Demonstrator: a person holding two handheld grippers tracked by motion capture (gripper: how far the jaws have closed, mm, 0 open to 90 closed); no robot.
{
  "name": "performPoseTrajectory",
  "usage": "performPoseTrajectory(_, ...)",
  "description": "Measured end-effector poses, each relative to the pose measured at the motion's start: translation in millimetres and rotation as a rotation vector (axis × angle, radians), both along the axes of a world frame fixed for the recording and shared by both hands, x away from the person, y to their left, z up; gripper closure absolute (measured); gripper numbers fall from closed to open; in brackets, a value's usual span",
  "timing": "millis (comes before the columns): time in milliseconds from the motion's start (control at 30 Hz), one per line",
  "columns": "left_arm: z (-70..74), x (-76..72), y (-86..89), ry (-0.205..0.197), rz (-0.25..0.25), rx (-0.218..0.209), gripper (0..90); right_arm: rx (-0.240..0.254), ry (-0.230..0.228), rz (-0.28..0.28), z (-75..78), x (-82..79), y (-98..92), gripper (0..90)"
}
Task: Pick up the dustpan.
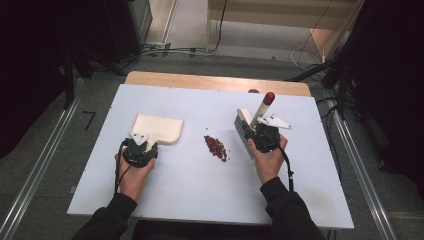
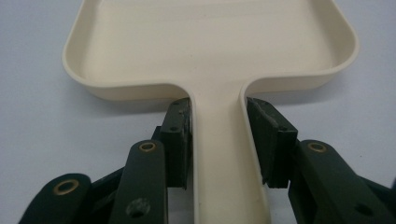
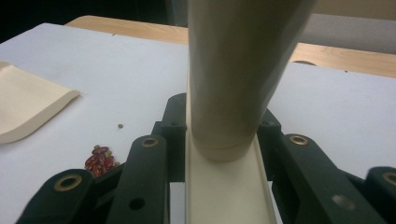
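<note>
Fingers (image 2: 180,135) of the left gripper (image 1: 140,150) clamp the stiff, light dustpan's (image 1: 157,128) handle near the bench's left edge — the right gripper (image 1: 262,140) grips the brush (image 1: 250,125) by its base, loose beans (image 1: 216,147) mid-bench between them.

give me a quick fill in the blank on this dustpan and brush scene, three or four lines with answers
1. The left gripper has its jaws on the ____ of the cream dustpan.
2. The right gripper holds a brush whose handle ends in a ____ tip.
3. The small pile of red beans lies on the table ____ the dustpan and the brush.
4. The dustpan's tray is ____ of beans.

Missing words: handle; red; between; empty
</note>
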State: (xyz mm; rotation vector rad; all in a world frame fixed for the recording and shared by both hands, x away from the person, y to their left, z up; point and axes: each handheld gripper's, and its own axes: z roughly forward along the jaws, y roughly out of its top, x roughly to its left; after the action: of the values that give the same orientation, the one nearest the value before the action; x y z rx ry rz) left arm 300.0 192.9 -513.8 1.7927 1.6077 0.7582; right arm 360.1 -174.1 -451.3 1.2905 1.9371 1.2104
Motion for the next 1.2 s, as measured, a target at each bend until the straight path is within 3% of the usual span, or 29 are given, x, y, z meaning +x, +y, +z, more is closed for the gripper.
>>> performPoseTrajectory(600, 0.8, 0.5, 6.6, -0.014, -0.048, -0.005, 66.8, -0.011, 0.007, 0.005, -4.9, 1.0, 0.7, 64.1)
performPoseTrajectory(833, 3.1, -1.3, 15.7, -0.015, -0.066, -0.029, 67.0, -0.007, 0.008, 0.004, -4.5, 0.9, -0.2, 64.1)
performPoseTrajectory(1200, 8.0, -9.6, 16.0, -0.024, -0.144, -0.046, 67.2, -0.009, 0.008, 0.005, -5.2, 0.8, -0.5, 64.1)
